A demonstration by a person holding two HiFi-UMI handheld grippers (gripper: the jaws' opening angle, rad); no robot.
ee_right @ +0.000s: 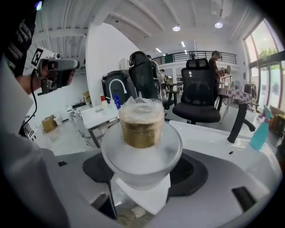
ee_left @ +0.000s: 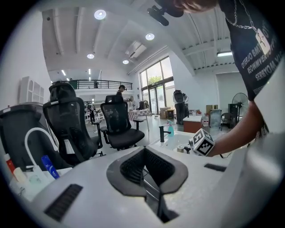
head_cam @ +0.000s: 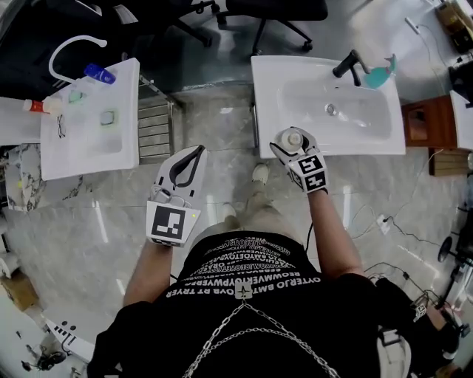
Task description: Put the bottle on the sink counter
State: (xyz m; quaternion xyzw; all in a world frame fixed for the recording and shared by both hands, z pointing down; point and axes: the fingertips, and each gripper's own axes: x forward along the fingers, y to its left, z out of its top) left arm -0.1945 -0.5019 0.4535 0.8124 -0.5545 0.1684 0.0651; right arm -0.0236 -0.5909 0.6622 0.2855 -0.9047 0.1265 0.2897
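My right gripper is shut on a frosted bottle with a gold cap wrapped in clear film. It holds the bottle upright at the front edge of the white sink counter, left of the basin. In the right gripper view the bottle fills the space between the jaws, a white label hanging below it. My left gripper hovers over the floor between the two counters. Its jaws are shut with nothing between them, as the left gripper view shows.
A black faucet and a teal spray bottle stand at the back of the sink. A second white counter at left carries a white faucet, a blue bottle and a tube. Office chairs stand beyond.
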